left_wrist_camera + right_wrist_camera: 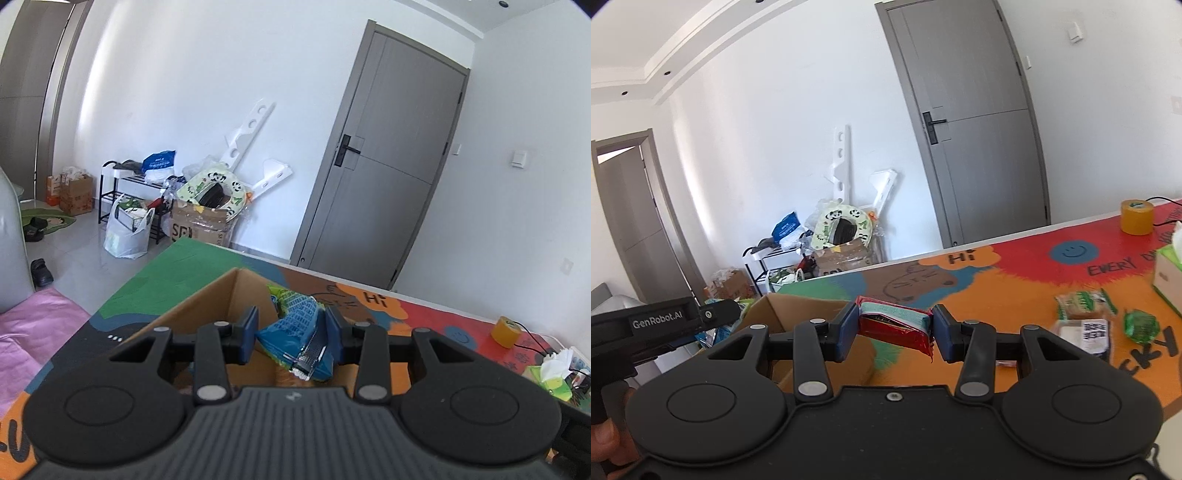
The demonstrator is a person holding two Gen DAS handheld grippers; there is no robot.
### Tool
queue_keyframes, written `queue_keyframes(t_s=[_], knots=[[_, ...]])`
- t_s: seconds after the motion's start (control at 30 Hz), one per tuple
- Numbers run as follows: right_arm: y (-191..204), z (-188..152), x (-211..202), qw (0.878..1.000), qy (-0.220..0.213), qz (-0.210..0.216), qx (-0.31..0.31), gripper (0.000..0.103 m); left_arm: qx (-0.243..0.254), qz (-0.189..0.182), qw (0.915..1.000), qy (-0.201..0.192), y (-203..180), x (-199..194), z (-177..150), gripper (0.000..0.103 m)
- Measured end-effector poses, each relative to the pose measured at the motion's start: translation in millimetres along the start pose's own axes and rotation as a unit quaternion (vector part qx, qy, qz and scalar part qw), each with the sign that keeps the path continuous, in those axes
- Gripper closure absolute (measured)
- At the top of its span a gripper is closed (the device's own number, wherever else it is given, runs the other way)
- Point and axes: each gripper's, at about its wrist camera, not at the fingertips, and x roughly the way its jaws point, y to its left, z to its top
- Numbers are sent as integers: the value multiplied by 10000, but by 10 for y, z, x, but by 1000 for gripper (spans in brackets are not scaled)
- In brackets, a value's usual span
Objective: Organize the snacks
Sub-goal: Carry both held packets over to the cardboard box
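A colourful cartoon surface (1015, 291) meets a white-walled room with a grey door (979, 122). The left hand-held gripper (290, 334) clamps a blue packet (295, 332) over the box (207, 306) at centre; the right hand-held gripper (894, 328) clamps a red packet (895, 326) beside it. The box's inside is mostly hidden.

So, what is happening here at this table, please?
A person is sorting snacks with a handheld gripper in each hand. The left gripper is shut on a blue and green snack bag above the open cardboard box. The right gripper is shut on a red packet, held near the same box. Some wrapped snacks lie on the colourful table mat, along with a green candy and a roll of tape.
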Motion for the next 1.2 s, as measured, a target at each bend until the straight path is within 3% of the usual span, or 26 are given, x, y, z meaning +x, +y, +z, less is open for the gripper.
queue_keyframes(t_s=[0.47, 0.63, 1.2], knots=[[372, 26, 277, 9994, 152, 213, -235, 59, -132, 245, 9988, 399, 322, 239, 5, 64], [500, 22, 339, 9989, 210, 284, -309, 59, -240, 266, 9983, 452, 425, 239, 49, 55], [913, 49, 582, 9956, 484, 726, -351, 59, -584, 490, 9970, 93, 860, -23, 250, 47]])
